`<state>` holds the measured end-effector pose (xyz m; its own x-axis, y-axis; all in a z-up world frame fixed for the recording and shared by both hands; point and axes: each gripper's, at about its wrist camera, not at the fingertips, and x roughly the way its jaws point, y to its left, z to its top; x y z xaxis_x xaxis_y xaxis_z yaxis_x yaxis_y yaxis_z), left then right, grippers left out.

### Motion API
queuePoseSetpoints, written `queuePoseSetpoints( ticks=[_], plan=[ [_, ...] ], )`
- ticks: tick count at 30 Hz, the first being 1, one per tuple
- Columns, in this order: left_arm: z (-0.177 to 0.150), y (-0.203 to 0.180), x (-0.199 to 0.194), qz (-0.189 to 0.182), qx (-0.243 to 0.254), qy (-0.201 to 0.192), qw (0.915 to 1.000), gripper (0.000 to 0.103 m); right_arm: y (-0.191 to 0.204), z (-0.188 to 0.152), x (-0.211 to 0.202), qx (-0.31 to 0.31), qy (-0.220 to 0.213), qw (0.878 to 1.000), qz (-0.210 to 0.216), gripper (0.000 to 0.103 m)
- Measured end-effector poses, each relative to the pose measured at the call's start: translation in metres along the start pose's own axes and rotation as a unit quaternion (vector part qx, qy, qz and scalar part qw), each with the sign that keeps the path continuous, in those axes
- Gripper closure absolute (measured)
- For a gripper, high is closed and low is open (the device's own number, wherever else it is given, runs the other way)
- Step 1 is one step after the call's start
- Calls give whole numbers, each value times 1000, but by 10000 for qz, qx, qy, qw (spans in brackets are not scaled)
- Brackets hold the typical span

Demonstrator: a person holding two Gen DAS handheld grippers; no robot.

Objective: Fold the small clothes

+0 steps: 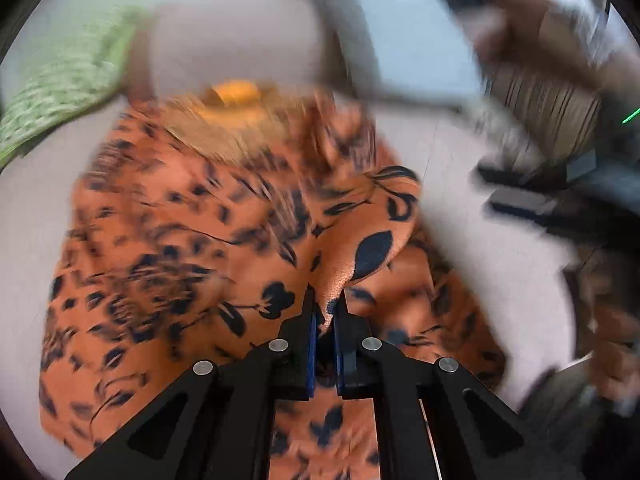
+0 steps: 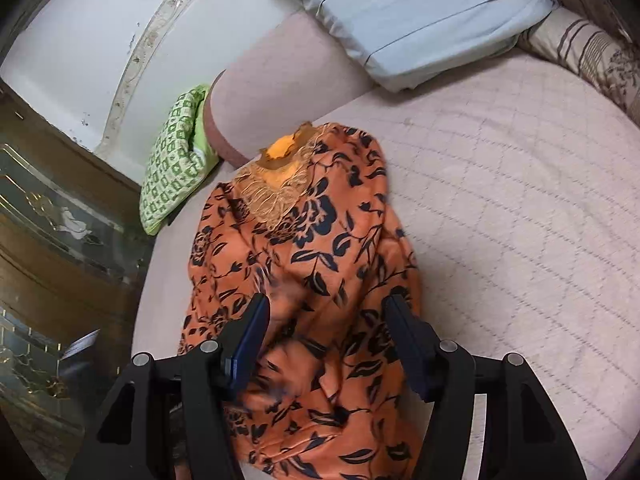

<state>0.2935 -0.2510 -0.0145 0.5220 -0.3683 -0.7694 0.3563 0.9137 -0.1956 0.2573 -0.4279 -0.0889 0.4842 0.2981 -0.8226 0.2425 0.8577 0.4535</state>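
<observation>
Left claw (image 1: 326, 300) pinched nearly closed on a raised fold of orange floral garment (image 1: 224, 240). Right claw (image 2: 326, 308) spread wide, gripping nothing, hovering over the garment's lower part. Garment spread on pink quilted bed (image 2: 500, 220), neckline farthest. Beyond, green patterned pillow (image 2: 176, 168), pale blue pillow (image 2: 420, 16).

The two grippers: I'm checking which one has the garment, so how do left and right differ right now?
The left gripper is shut on a raised fold of the orange floral garment; the right gripper is open, its fingers spread above the cloth, pinching nothing. The left view is motion-blurred; the right view is sharp. Both point at the same garment on the bed.
</observation>
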Motion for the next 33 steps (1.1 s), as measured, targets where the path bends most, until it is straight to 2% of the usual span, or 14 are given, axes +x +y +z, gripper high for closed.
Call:
queuePoseSetpoints(
  ticks=[3,6,8,10,13,18,20,21,23,25,26,28,31,33],
  plan=[
    [-24,13,-34,115,-213,-232,9994,97,4,-2,5,-33,75,10000,24,41],
    [-54,30,-15,-473,-520,613,9956,89,9,-5,21,-58,278,9996,60,40],
    [-61,34,-10,-743,-543,841,9922,89,12,-9,31,-78,405,9991,87,40],
    [-55,38,-17,-1045,-628,683,9902,86,15,-13,37,-104,489,9986,174,40],
    [-32,59,-34,-1207,-936,300,9878,60,15,-10,40,25,469,9983,338,40],
    [13,100,-68,-1717,-1200,-516,9765,53,6,29,73,386,602,9974,118,40],
    [21,117,-77,-1532,-1300,-769,9766,40,2,49,91,394,575,9975,-150,41],
    [21,124,-76,-1114,-1281,-753,9826,37,-2,57,102,400,587,9970,-295,42],
    [35,126,-46,-632,-1102,-358,9913,38,-14,61,115,543,664,9947,-576,54],
    [33,134,-2,-801,-1303,250,9879,39,-28,54,118,806,667,9941,-286,66],
    [24,138,23,-1208,-1506,671,9789,39,-33,50,119,856,725,9935,-198,83],
    [3,137,53,-1912,-1783,1187,9579,39,-34,52,117,871,788,9930,-98,99],
    [-18,123,70,-2405,-1730,1700,9399,43,-26,67,89,776,578,9951,-202,100],
    [-27,108,68,-2498,-1546,1780,9391,43,-21,75,71,573,346,9969,-406,100]
  ],
)
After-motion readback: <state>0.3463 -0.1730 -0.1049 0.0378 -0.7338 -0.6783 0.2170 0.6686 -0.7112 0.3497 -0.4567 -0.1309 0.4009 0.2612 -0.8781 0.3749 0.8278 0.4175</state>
